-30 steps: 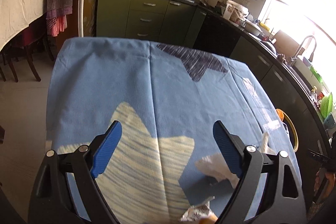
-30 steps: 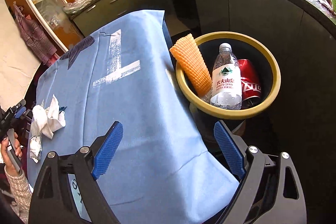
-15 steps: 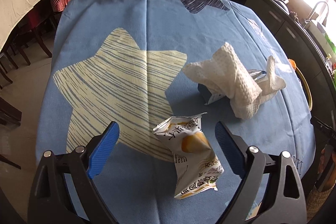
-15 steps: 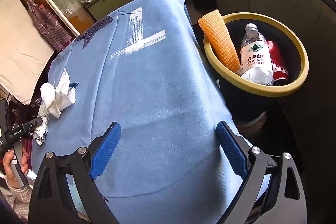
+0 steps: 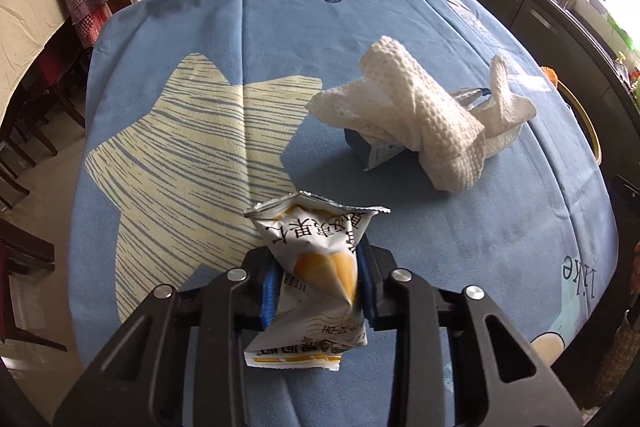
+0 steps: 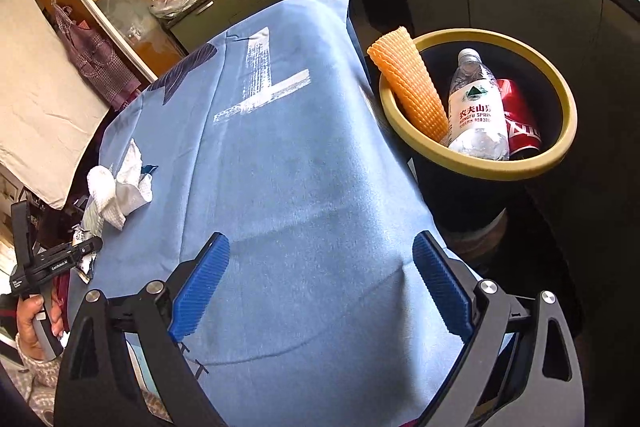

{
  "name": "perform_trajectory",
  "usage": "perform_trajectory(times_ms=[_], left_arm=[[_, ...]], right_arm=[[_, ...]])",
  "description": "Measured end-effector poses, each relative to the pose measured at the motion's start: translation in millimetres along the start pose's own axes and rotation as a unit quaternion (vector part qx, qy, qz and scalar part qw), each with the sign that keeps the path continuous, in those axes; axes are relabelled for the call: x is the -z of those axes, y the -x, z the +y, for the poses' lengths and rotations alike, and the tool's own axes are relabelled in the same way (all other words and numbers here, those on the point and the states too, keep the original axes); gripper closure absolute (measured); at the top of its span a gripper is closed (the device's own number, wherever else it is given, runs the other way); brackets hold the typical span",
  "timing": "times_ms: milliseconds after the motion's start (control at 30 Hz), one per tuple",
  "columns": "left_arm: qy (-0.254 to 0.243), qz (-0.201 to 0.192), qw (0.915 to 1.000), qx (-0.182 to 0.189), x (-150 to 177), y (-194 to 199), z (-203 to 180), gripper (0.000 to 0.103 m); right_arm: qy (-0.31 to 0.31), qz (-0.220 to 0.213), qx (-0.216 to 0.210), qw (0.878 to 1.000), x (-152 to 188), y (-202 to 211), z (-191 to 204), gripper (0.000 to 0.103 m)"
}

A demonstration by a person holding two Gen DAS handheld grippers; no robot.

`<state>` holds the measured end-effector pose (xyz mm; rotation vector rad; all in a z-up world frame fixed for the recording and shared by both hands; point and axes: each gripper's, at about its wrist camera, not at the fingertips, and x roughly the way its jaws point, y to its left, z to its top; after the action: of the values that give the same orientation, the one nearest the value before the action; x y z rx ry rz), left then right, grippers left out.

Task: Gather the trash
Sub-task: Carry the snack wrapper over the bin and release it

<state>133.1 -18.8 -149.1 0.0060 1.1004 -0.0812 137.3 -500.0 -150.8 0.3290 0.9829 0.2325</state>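
A: Trash first: a crinkled silver-and-white foil snack wrapper [image 5: 316,263] with a yellow picture sits between the blue pads of the left gripper [image 5: 318,285]. Its jaws are closing, and both pads already press the wrapper's sides.

B: Where is it on the tabletop?

A: At the near edge of the blue cloth-covered tabletop [image 5: 200,39], just beside the pale striped star print [image 5: 180,147]. Farther along lies a crumpled white paper towel [image 5: 420,127], draped over a small dark blue carton [image 5: 360,147].

B: And the other hand?

A: The right gripper [image 6: 320,283] hangs over the opposite side of the cloth with its jaws wide and nothing between them.

B: The bin?

A: A round black trash bin with a yellow rim [image 6: 472,163] stands just beside the tabletop's edge. Inside are a clear plastic water bottle [image 6: 476,111], a red drink can [image 6: 520,123] and an orange ribbed foam sleeve [image 6: 412,83] leaning on the rim.

B: Is the person visible?

A: Only a hand [image 6: 34,323] gripping the left tool's handle, at the far left of the right wrist view.
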Motion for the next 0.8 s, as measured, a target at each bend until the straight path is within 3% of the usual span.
perform_trajectory(times_ms=[200, 367, 467, 700, 800], left_arm=[[-0.056, -0.027, 0.9978, 0.023, -10, 27, -34, 0.072], [-0.131, -0.046, 0.9880, 0.069, -34, 50, -92, 0.072], [-0.185, -0.050, 0.9754, 0.110, -55, 56, -144, 0.072], [-0.295, -0.049, 0.9301, 0.213, -115, 36, -307, 0.071], [-0.322, -0.052, 0.9192, 0.221, -136, 12, -369, 0.071]], right_arm=[[0.000, -0.016, 0.005, 1.000, 0, 12, -2, 0.011], [-0.018, -0.044, 0.017, 0.999, 4, 34, -19, 0.011], [-0.038, -0.063, 0.030, 0.997, 10, 50, -38, 0.011], [-0.101, -0.087, 0.066, 0.989, 34, 80, -93, 0.010], [-0.130, -0.090, 0.081, 0.984, 47, 91, -115, 0.010]])
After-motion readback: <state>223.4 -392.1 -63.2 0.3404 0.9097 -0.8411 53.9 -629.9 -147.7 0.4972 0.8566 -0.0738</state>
